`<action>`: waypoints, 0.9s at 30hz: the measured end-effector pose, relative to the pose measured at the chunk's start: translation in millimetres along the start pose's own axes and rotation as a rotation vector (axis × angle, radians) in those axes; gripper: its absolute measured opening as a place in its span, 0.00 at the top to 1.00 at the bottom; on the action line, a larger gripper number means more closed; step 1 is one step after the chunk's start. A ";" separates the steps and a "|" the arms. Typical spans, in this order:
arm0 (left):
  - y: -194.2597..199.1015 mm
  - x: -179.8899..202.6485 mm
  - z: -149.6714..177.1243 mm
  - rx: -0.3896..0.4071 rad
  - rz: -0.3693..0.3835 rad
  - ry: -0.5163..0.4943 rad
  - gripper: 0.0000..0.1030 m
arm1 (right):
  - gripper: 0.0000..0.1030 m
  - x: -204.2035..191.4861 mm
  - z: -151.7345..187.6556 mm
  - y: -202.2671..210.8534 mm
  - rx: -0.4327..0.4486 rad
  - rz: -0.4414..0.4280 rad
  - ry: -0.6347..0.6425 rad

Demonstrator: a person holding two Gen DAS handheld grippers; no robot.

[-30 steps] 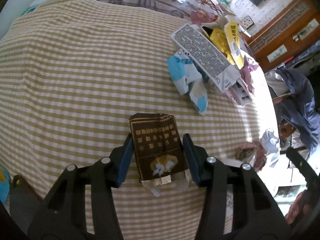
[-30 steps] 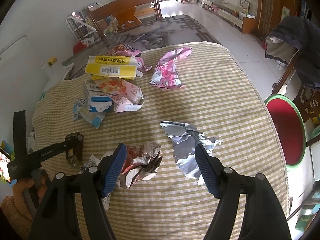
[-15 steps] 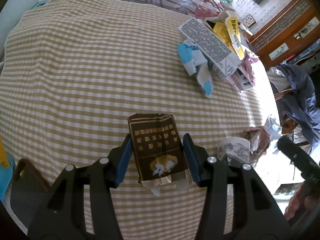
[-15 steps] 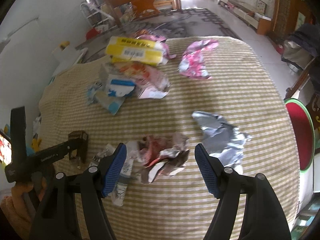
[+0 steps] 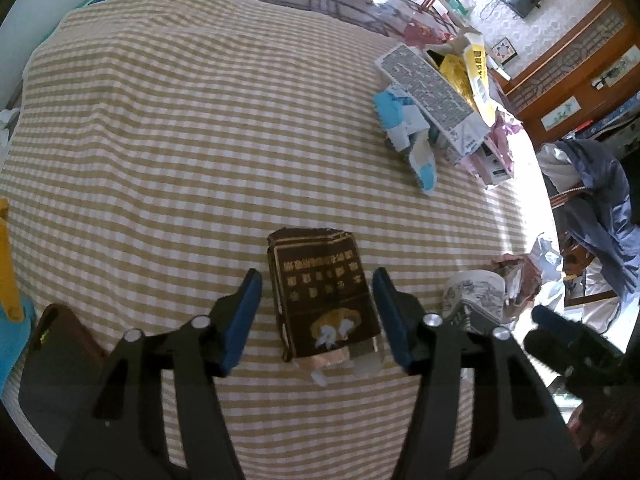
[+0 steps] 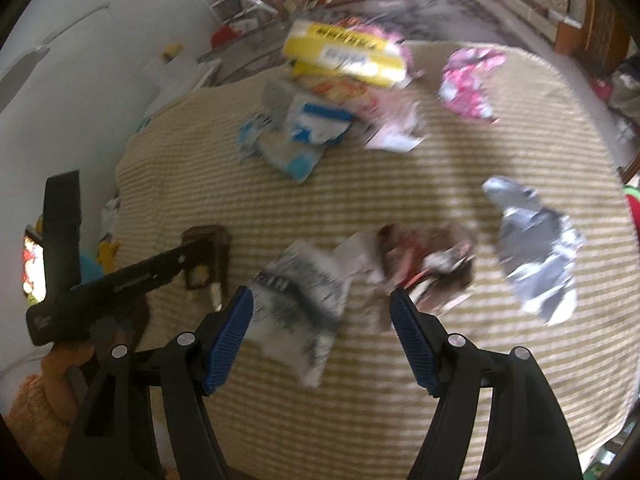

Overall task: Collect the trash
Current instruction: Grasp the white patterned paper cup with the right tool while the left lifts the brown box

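A crushed brown cigarette pack (image 5: 324, 292) lies on the checked tablecloth (image 5: 160, 140). My left gripper (image 5: 316, 316) is open, its blue pads on either side of the pack with gaps showing. The pack and the left gripper also show at the left of the right wrist view (image 6: 208, 256). My right gripper (image 6: 322, 334) is open and empty above a crumpled white printed wrapper (image 6: 308, 288). A crumpled red-brown wrapper (image 6: 432, 264) and a silver foil wrapper (image 6: 536, 248) lie to its right.
A pile of cartons lies at the far side: a yellow box (image 6: 344, 52), a blue-white carton (image 6: 316, 124) and a pink wrapper (image 6: 468, 80). A red stool (image 6: 634, 216) stands off the table's right edge. A jacket on a chair (image 5: 592, 196) is beyond the table.
My left gripper's pads have opened away from the brown pack, which now lies free between them. My right gripper has swung left from the foil wrapper to over the white printed wrapper.
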State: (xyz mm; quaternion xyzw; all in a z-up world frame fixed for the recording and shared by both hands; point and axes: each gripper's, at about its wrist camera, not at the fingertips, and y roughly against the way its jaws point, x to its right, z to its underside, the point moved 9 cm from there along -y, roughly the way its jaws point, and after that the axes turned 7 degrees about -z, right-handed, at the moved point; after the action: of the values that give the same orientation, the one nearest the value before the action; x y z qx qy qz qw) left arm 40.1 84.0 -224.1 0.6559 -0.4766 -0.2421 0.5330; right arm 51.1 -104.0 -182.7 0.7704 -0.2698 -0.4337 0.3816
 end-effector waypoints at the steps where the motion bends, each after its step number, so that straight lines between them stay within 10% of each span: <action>1: 0.4 -1.6 0.9 -0.001 -0.001 0.003 0.43 | 0.33 -3.6 3.1 -4.8 -0.019 -0.014 -0.001; 27: -7.5 2.0 10.0 -0.030 -0.025 -0.015 0.39 | 0.36 -11.9 3.8 -45.3 -0.093 0.038 0.037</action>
State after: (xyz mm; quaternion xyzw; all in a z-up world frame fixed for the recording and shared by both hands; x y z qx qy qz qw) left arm 35.5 77.4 -233.8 0.6517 -0.4686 -0.2607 0.5364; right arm 46.0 -71.0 -215.8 0.7545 -0.2570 -0.4242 0.4299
